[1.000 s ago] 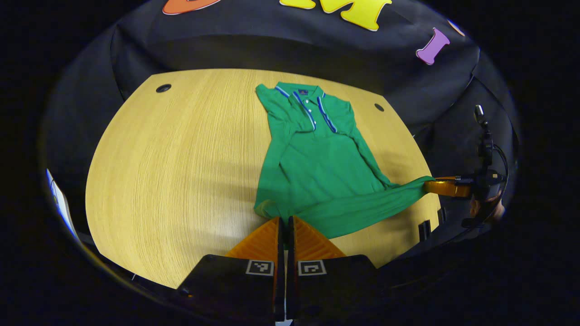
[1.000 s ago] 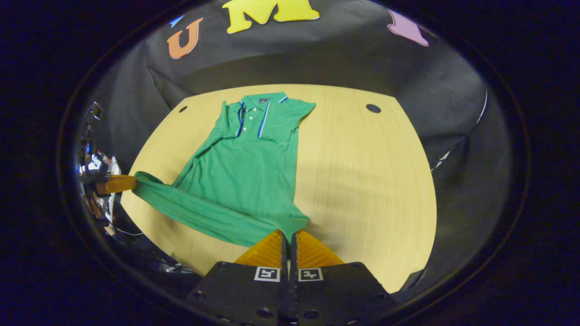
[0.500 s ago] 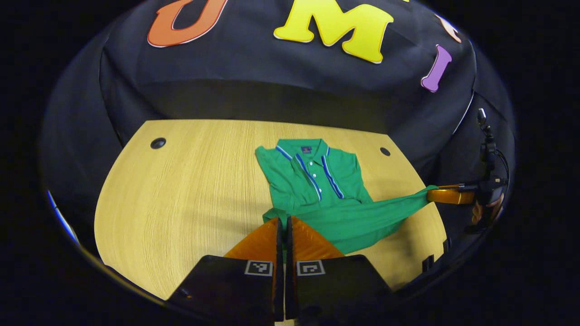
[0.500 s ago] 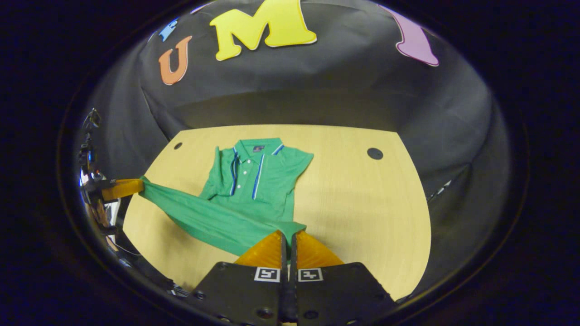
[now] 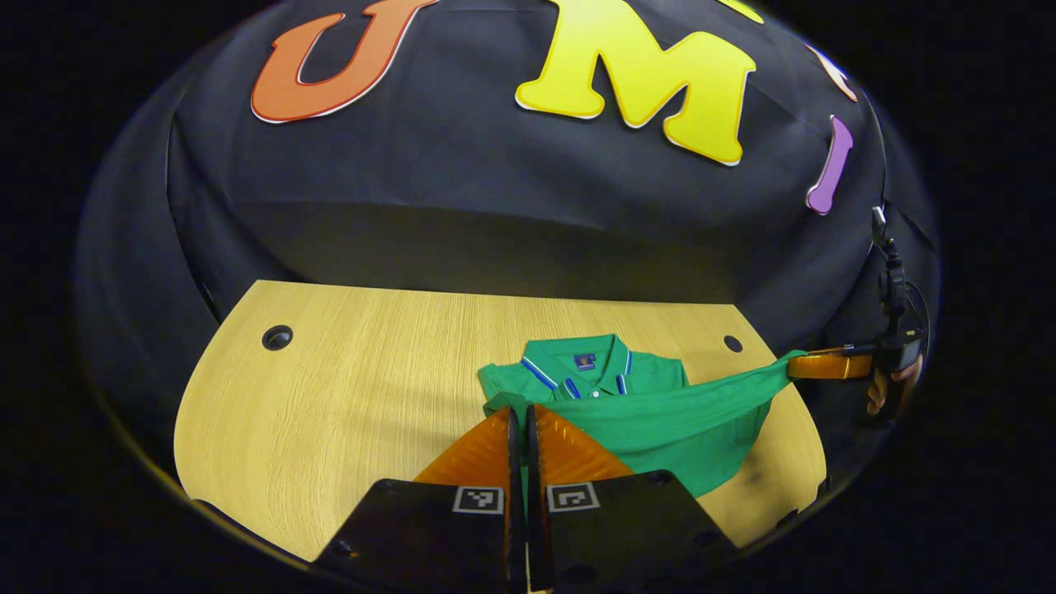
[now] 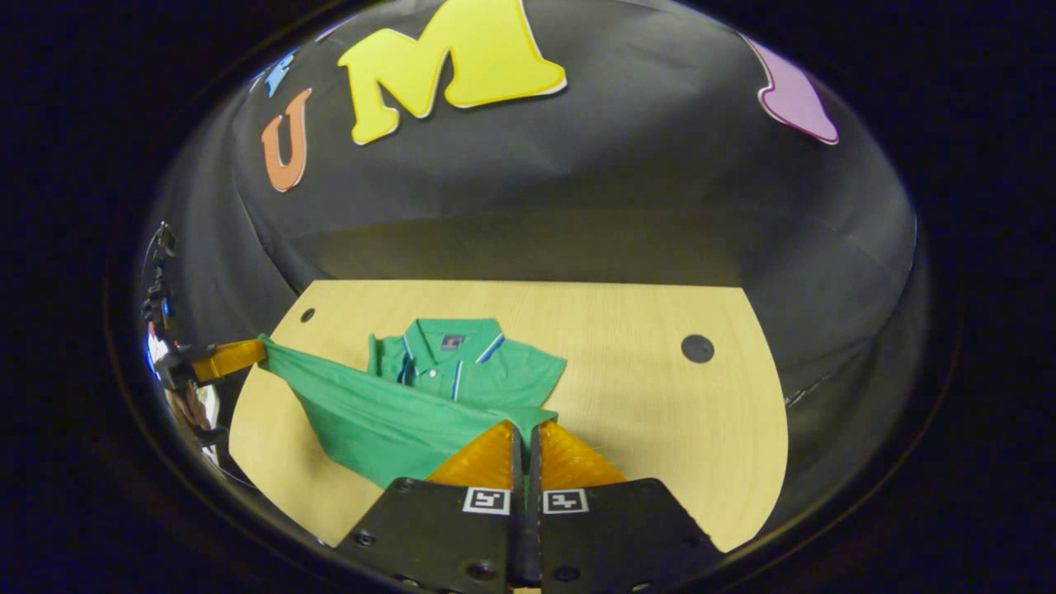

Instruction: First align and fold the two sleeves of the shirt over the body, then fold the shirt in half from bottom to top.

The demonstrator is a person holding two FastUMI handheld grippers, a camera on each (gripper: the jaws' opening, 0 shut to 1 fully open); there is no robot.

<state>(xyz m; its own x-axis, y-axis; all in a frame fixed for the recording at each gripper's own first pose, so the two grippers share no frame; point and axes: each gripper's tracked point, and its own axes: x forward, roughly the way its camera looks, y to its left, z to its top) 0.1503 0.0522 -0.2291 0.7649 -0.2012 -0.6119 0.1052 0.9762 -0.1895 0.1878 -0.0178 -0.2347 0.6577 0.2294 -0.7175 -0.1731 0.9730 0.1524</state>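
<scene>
A green polo shirt (image 5: 660, 412) with a blue-striped collar lies on the wooden table (image 5: 346, 396), collar toward the far edge. Its bottom hem is lifted and stretched between the two grippers over the shirt's body. My left gripper (image 5: 520, 410) is shut on one hem corner. In the left gripper view the right gripper (image 5: 792, 363) holds the other corner at the far right. In the right gripper view my right gripper (image 6: 522, 426) is shut on a corner of the shirt (image 6: 388, 412), and the left gripper (image 6: 262, 346) pinches the hem at the far left.
The table (image 6: 643, 412) has round cable holes (image 5: 277, 337) (image 5: 733, 343) near its far corners, one also in the right gripper view (image 6: 697, 348). Black cloth walls stand close behind the table. A hand (image 5: 887, 388) holds the right gripper at the far right.
Both grippers have carried the lifted hem forward and up over the shirt toward the collar. The hem now covers most of the body, leaving the collar and shoulders showing.
</scene>
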